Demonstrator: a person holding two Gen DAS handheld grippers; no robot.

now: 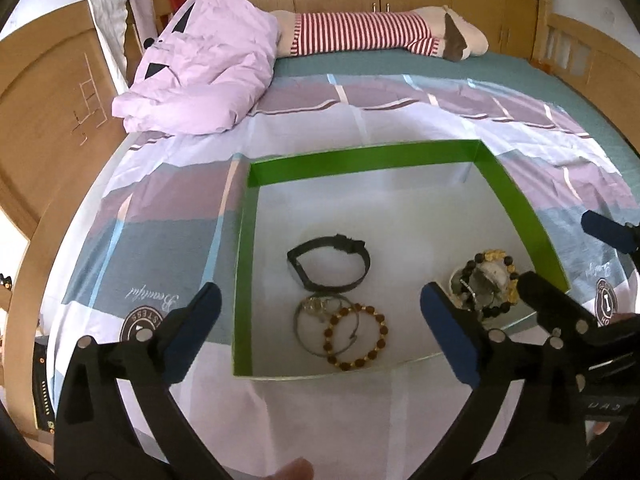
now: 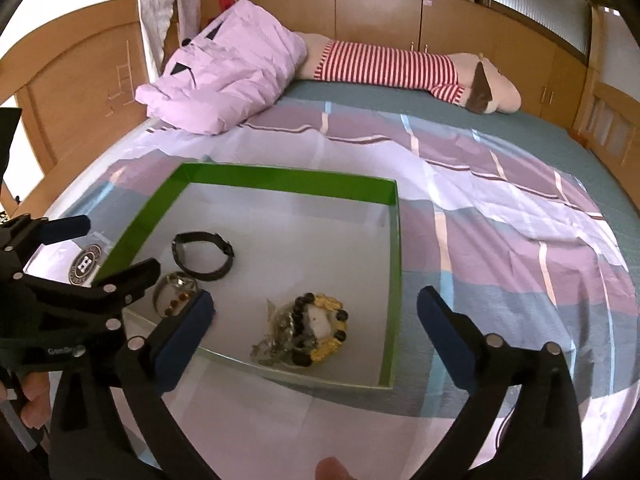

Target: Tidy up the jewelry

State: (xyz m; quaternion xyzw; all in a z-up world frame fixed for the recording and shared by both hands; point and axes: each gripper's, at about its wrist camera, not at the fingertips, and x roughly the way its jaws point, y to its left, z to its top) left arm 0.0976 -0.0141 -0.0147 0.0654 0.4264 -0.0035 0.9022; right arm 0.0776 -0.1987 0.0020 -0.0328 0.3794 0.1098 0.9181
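Blue-padded, both the left gripper [image 1: 320, 320] and right gripper [image 2: 316, 320] are hovering spread wide, empty, over the green box [image 1: 244, 264] holding a black watch band [image 1: 328, 264], bead bracelets [image 1: 356, 336] and bagged beads [image 2: 308, 328].

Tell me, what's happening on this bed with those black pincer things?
A person holds a two-finger gripper in each hand over a green-walled box on the bed, sorting jewelry. Both the left gripper and right gripper are open and empty. Inside the box lie a black wristband, a brown bead bracelet overlapping a metal bangle, and a black-and-gold bead bracelet.
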